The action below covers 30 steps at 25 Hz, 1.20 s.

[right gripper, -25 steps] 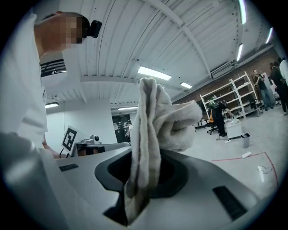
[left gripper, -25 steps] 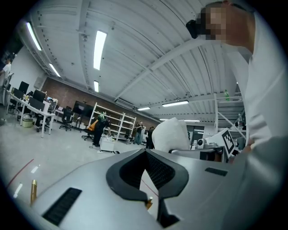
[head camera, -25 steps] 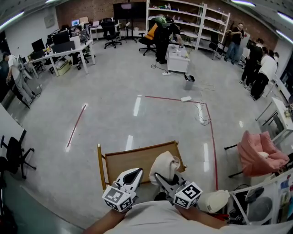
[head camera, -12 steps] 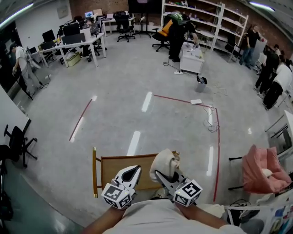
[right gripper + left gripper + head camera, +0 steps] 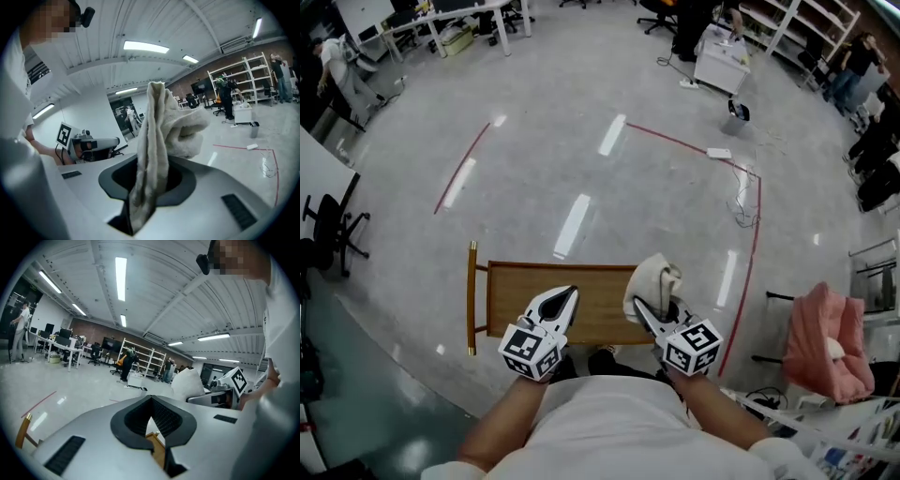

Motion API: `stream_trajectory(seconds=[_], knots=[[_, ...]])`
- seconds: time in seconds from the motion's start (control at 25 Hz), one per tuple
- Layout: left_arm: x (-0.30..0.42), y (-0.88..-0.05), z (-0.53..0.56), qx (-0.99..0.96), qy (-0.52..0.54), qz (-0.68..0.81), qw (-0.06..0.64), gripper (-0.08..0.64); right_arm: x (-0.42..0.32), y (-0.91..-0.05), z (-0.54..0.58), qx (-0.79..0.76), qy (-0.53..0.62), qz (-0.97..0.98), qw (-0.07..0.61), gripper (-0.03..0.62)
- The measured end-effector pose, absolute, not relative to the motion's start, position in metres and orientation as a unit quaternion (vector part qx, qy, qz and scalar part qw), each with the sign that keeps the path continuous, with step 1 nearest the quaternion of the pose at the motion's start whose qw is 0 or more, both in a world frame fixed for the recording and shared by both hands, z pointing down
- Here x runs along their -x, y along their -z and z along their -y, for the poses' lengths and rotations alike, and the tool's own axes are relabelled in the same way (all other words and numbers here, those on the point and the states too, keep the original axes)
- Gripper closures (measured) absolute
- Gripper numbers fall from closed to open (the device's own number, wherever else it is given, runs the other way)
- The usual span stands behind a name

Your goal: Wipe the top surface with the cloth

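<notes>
Over the wooden table (image 5: pixel 591 314): cloth (image 5: pixel 654 281) at its right end.
Right gripper (image 5: pixel 642 309) clamped the cloth (bunched, sticking up past the jaws); left gripper (image 5: pixel 569 293) was closed on nothing, alongside.

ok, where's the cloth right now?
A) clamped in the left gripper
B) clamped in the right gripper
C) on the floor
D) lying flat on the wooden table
B: the right gripper view shows the cloth pinched between the jaws of the right gripper and standing up out of them. The left gripper is shut on nothing.
</notes>
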<state>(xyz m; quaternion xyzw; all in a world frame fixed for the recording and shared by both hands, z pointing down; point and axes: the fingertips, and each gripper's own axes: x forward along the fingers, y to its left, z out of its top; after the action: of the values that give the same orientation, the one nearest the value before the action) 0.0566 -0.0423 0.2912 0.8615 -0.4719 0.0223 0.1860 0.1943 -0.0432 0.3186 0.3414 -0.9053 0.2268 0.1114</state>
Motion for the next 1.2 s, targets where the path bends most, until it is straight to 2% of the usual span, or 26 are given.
stream_trajectory(seconds=[0.44, 1.2], knots=[[-0.053, -0.383, 0.059, -0.853, -0.065, 0.44, 0.273, 0.554, -0.212, -0.438, 0.063, -0.383, -0.297, 0.848, 0.213, 0.499], [-0.009, -0.525, 0.071, -0.801, -0.129, 0.455, 0.367, 0.554, -0.261, -0.658, 0.094, -0.419, -0.449, 0.707, 0.351, 0.499]])
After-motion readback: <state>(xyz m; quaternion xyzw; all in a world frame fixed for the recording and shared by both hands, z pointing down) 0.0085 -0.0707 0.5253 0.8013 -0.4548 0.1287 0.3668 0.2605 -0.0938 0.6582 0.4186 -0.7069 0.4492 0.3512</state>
